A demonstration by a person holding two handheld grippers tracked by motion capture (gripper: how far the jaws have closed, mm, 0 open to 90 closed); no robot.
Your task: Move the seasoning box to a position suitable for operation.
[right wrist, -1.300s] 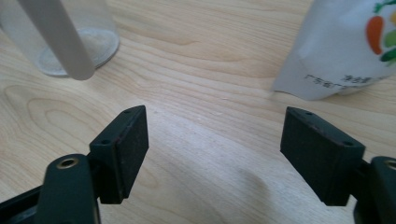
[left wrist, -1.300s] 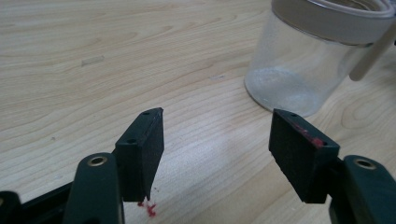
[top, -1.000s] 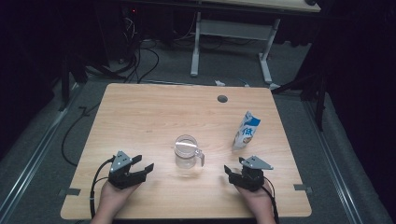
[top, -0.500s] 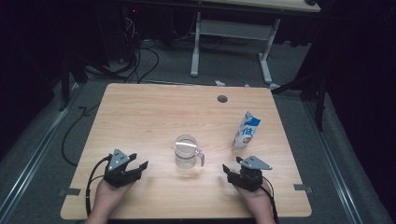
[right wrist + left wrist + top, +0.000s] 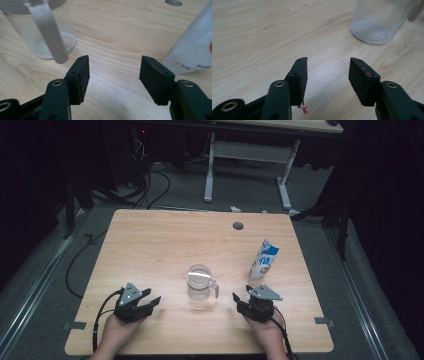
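Since the earlier frame the left gripper (image 5: 150, 303) has been drawn slightly back; both fingers have just been closing (still open, nothing between). Untouched glass pitcher (image 5: 200, 282) stands mid-surface between it and the right gripper (image 5: 241, 301); everything is left.

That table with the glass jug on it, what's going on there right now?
A person sits at the light wooden table with black tongs in each hand. The left tongs and right tongs rest near the front edge, either side of a clear glass jug with a handle. Both have just been closing a little, yet stand open with nothing between them. A blue-and-white carton stands upright, untouched, behind the right tongs.
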